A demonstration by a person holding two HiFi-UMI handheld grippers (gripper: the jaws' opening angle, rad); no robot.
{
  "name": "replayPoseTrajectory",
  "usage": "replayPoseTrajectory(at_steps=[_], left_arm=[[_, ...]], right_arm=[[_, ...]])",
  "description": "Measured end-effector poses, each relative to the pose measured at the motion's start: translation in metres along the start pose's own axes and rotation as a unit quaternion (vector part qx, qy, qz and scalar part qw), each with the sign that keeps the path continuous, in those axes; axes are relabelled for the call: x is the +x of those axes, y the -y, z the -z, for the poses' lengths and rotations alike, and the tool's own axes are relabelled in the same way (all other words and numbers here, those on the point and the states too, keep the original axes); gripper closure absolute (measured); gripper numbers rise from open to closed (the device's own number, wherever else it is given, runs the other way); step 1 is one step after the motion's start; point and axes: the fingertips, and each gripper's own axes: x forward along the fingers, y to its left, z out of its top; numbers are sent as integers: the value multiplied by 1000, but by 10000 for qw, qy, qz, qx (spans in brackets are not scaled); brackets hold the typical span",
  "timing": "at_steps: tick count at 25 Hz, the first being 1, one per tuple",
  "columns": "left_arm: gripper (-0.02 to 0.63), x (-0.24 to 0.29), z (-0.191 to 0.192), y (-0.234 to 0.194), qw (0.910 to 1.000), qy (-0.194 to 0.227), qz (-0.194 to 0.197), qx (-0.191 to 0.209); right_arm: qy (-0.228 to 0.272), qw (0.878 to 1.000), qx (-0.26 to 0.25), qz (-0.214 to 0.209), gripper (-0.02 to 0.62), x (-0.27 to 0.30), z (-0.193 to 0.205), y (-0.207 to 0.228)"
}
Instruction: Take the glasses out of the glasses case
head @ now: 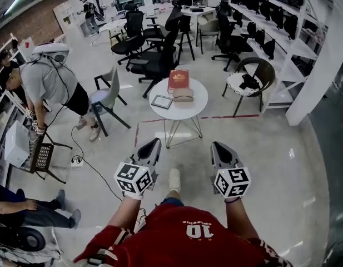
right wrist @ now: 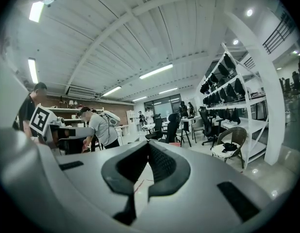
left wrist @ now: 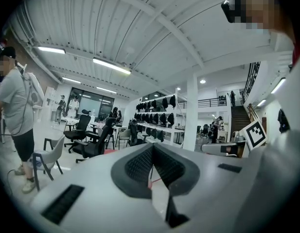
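Note:
A tan glasses case (head: 183, 95) lies shut on a small round white table (head: 198, 104) ahead of me. I see no glasses outside it. My left gripper (head: 153, 144) and right gripper (head: 217, 146) are held side by side above the floor, well short of the table, and they point toward it. In the left gripper view the left gripper (left wrist: 152, 147) has its jaws pressed together with nothing between them. In the right gripper view the right gripper (right wrist: 149, 144) is shut in the same way and is also empty.
On the table a red box (head: 178, 80) and a grey framed item (head: 162, 101) lie beside the case. A grey chair (head: 104, 100) stands left of the table, a wicker chair (head: 252, 77) right. A person (head: 46, 85) bends at left. A power strip (head: 76, 161) lies on the floor.

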Motion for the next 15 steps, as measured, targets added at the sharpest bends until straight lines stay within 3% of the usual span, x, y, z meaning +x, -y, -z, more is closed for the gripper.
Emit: replayPoseTrajectory(at_steps=[9, 15], left_arm=[[600, 51, 13, -37, 9998, -86, 69, -145], [600, 109, 6, -72, 9996, -63, 187, -222]], right_arm=[[-97, 9997, -67, 198, 580, 37, 2, 31], [-157, 9994, -32, 304, 580, 94, -8, 58]])
